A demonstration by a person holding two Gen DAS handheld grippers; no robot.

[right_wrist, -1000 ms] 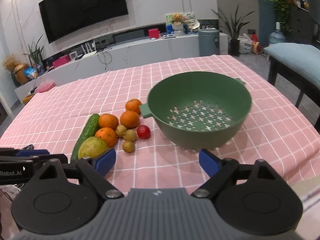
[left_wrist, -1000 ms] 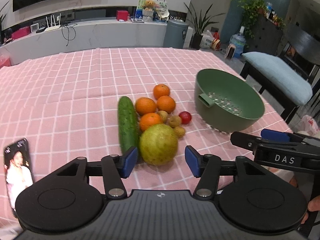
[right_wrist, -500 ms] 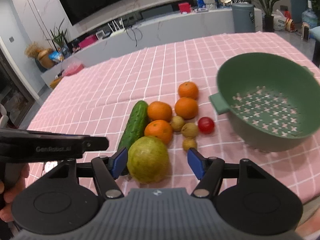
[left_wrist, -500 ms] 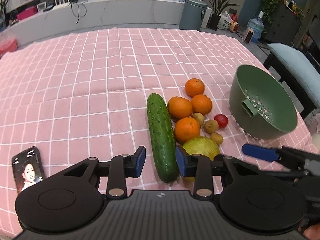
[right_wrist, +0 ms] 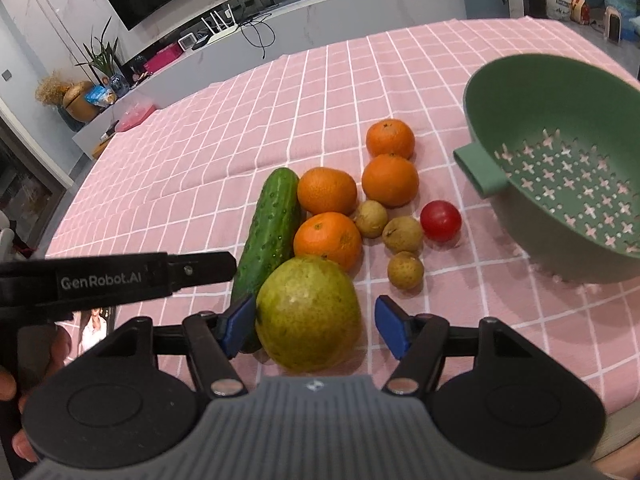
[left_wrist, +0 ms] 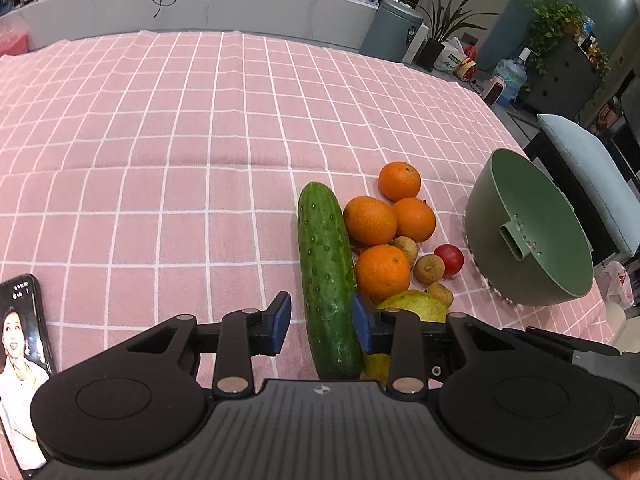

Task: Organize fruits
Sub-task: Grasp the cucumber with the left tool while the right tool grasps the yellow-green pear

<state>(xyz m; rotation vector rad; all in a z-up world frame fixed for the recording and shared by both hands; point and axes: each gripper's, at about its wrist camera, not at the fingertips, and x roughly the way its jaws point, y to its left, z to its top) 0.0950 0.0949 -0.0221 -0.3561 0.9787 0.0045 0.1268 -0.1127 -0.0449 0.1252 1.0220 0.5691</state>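
Note:
A long cucumber lies on the pink checked tablecloth beside several oranges. My left gripper straddles the cucumber's near end. Its right pad is against the skin and a gap shows at the left pad, so it is open. A big yellow-green round fruit sits between the fingers of my right gripper. The left pad is at its side and the right pad stands clear, so this gripper is open too. Three small brown fruits and a red tomato lie near a green colander.
A phone with a lit screen lies at the near left on the cloth. A chair with a blue cushion stands beyond the table's right edge. The left gripper's black body crosses the right wrist view, close to the cucumber.
Both grippers came down and closer to the fruit pile and narrowed their jaws. The left shifted from the round green fruit to the cucumber; the right swung left from the colander to the round fruit.

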